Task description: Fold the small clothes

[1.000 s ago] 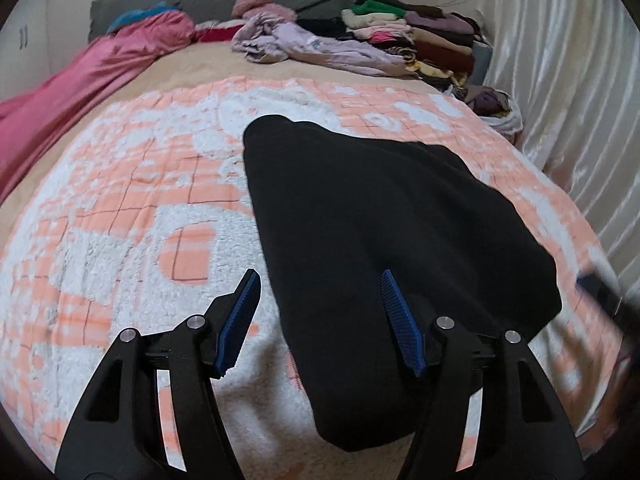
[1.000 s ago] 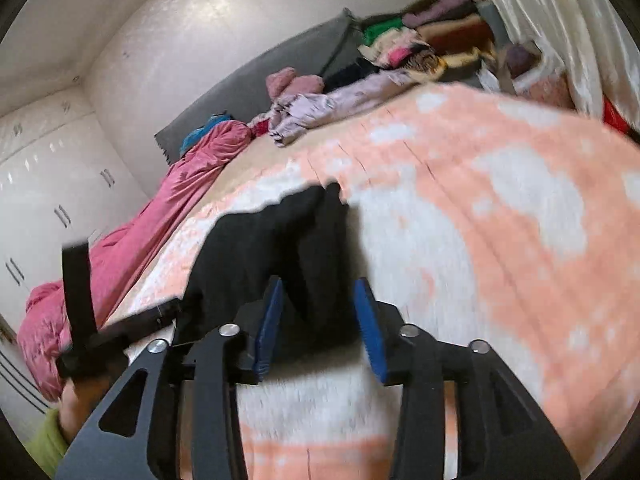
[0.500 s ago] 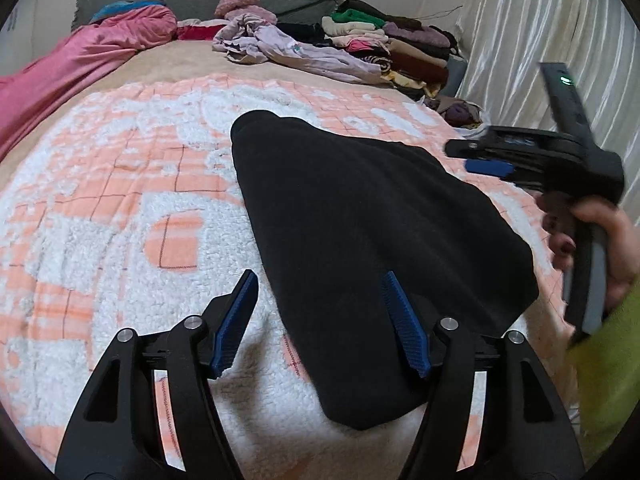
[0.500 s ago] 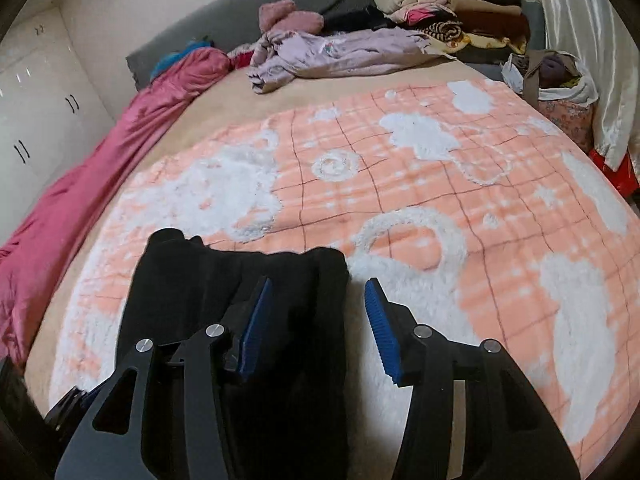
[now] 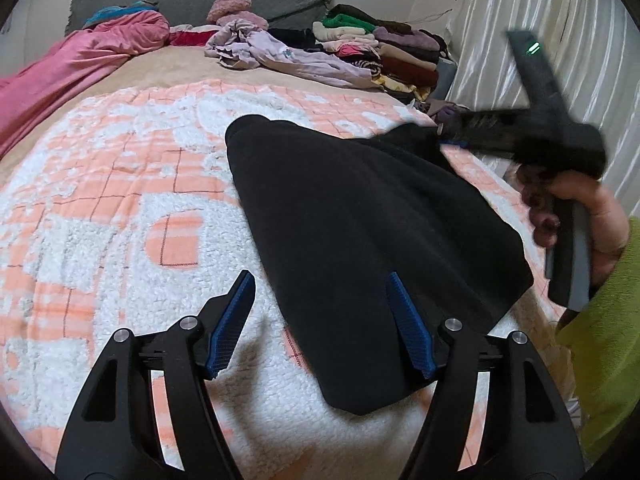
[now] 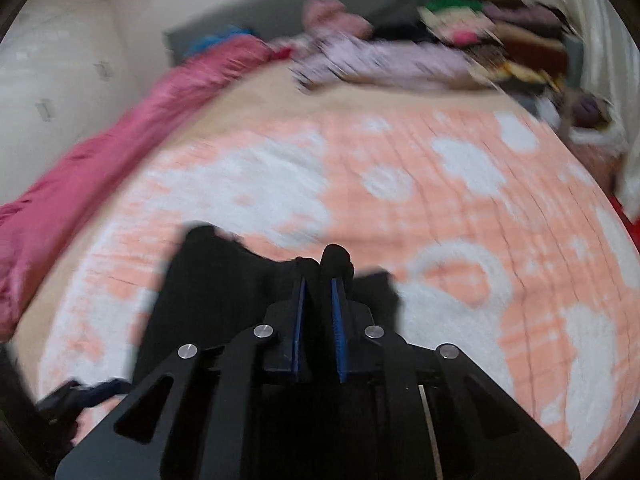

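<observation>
Pinching the black garment at lower centre, the right gripper has just clamped shut, apparently lifting a corner; left gripper gapes empty.

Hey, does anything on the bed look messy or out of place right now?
Yes. A lilac garment lies crumpled and unfolded beside the neat stack of folded clothes at the head of the bed, and the black garment sits askew on the blanket.
</observation>
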Demonstrator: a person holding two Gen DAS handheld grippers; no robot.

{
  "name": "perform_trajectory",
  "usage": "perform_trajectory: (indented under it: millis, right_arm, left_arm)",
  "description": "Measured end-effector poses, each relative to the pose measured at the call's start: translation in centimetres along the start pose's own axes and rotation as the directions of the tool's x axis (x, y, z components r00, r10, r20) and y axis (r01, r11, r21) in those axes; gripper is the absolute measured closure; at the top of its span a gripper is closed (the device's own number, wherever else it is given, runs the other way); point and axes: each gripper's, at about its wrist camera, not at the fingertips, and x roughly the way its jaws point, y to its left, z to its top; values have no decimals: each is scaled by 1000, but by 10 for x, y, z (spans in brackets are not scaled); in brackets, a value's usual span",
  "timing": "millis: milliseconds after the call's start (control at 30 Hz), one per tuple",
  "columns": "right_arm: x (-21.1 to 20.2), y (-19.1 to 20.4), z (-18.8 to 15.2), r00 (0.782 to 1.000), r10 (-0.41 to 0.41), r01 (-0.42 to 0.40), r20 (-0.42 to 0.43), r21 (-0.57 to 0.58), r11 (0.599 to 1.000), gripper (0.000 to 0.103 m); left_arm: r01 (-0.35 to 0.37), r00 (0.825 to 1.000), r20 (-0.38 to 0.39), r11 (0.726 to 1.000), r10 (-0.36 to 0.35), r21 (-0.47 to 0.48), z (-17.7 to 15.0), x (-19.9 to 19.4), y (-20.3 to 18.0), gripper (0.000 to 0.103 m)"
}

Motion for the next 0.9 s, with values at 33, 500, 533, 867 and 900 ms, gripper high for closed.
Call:
perform_trajectory:
  millis: [33, 500, 533, 867, 900]
  right_arm:
    - [-6, 3, 3, 999, 30, -30, 27, -7, 1000, 91]
    - [51, -53, -17, 997, -21, 30, -75, 123, 992, 89]
    - [50, -52, -17, 997, -31, 39, -71, 117, 992, 85]
    - [-47, -36, -42, 997, 28, -32, 73, 53, 998, 74]
    - [-53, -35, -47, 997, 39, -42, 72, 45, 998, 74]
  left_arm:
    - [-4, 1000, 3, 1000, 4, 2, 0, -1, -1, 42]
    - [-2, 1000, -17, 1000, 2, -7, -5, 7, 3, 38]
    - [-1, 1000, -18, 1000, 1, -8, -5, 7, 4, 38]
    - [13, 1000, 17, 1000, -13, 5, -5, -8, 0, 39]
    - [15, 1000, 17, 1000, -15, 8, -5, -9, -1, 39]
